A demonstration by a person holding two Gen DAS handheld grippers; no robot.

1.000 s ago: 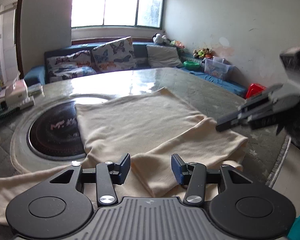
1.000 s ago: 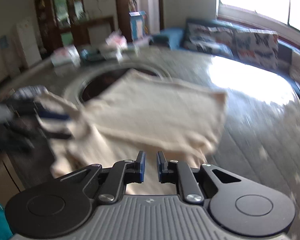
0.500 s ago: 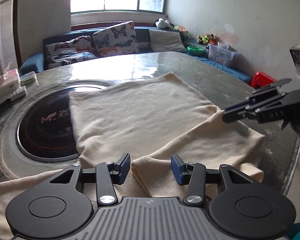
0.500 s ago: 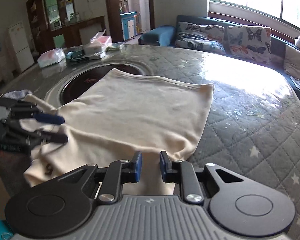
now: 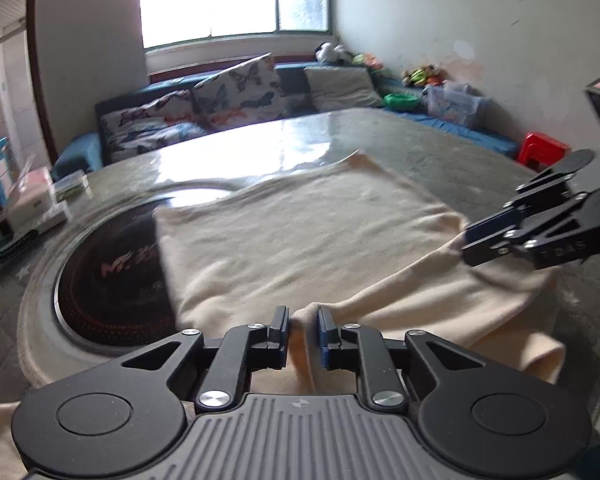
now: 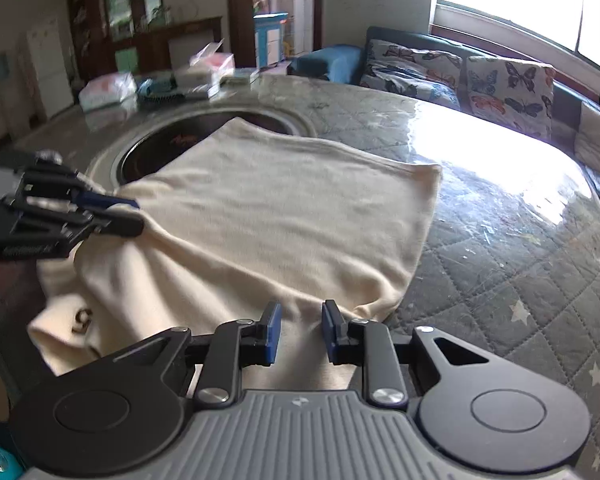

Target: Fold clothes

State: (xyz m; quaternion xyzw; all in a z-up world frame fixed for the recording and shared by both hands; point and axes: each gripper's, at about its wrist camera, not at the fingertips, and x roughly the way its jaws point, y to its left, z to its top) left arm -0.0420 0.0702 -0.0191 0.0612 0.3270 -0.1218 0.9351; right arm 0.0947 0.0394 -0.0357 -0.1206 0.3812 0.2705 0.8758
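A cream garment (image 5: 300,232) lies spread over the round table, its near part folded back on itself; it also shows in the right wrist view (image 6: 284,220), with a small dark "6" mark on the near left fold. My left gripper (image 5: 303,330) is shut on a raised fold of the garment at its near edge. My right gripper (image 6: 298,328) stands partly open, with the fold's cloth between its fingers but not pinched. In the left wrist view the right gripper (image 5: 466,242) sits at the fold's right end.
A round dark hotplate (image 5: 112,276) is set in the table's middle, partly under the garment. Boxes and tissue packs (image 6: 156,84) stand at the table's far side. A sofa with butterfly cushions (image 5: 228,100) runs along the window wall. A red stool (image 5: 542,152) stands at the right.
My left gripper has closed from open onto the garment's fold. My right gripper has opened somewhat and moved in against the fold's other end.
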